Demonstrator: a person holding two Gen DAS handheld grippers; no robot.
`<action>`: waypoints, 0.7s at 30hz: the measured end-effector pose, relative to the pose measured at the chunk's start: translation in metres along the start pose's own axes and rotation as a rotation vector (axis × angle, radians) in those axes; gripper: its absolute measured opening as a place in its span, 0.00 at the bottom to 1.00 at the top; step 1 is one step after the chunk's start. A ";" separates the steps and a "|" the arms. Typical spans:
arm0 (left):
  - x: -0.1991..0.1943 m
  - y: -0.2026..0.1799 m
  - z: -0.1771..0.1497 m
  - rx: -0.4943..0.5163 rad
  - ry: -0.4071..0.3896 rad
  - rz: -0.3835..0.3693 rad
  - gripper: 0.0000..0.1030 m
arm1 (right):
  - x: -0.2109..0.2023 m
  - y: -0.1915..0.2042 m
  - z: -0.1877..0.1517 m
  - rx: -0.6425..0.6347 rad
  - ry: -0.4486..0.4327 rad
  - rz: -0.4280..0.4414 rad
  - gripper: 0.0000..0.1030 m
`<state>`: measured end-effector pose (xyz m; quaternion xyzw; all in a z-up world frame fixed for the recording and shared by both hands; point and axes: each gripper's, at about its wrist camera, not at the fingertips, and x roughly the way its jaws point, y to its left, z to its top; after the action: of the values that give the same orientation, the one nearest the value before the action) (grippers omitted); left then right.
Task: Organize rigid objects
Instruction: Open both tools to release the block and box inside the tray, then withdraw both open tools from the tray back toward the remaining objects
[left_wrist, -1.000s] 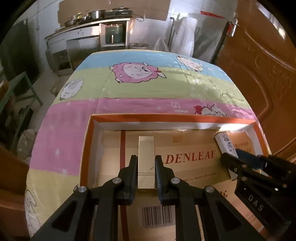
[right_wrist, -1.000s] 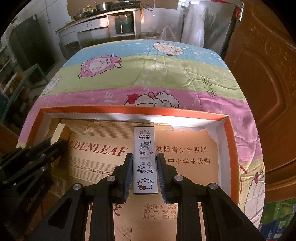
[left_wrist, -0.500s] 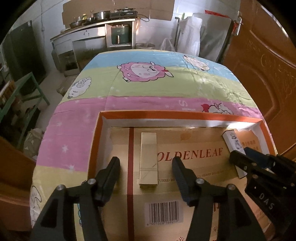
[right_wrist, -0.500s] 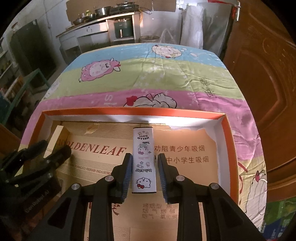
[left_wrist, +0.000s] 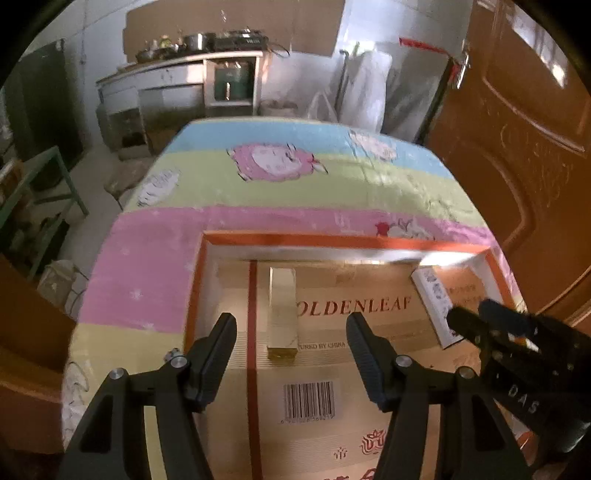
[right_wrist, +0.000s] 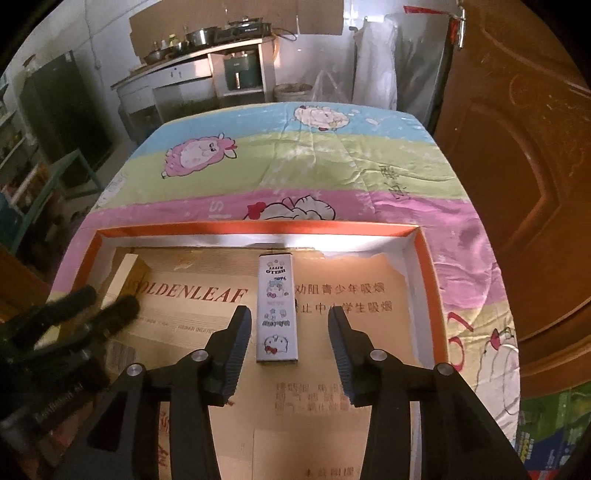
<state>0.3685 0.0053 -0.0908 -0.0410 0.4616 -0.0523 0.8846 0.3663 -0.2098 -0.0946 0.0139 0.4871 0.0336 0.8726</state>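
L gripper (left_wrist: 291, 338) fingers just opened wide round gold box (left_wrist: 282, 314); R gripper (right_wrist: 290, 332) opening, Hello Kitty box (right_wrist: 277, 314) lying free btwn

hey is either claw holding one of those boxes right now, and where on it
Neither. The left claw and right claw have just been opening; the gold box and Hello Kitty box lie free between the jaws.
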 end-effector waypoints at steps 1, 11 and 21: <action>-0.004 0.001 0.000 -0.012 -0.009 -0.010 0.60 | -0.003 0.000 -0.001 0.000 -0.004 0.001 0.44; -0.044 -0.010 -0.013 0.056 -0.091 -0.010 0.60 | -0.044 0.006 -0.018 -0.001 -0.069 0.006 0.44; -0.094 -0.004 -0.031 0.036 -0.167 0.022 0.60 | -0.082 0.009 -0.043 -0.007 -0.120 -0.010 0.44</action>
<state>0.2891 0.0125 -0.0315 -0.0243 0.3856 -0.0474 0.9211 0.2867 -0.2073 -0.0466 0.0105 0.4338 0.0298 0.9005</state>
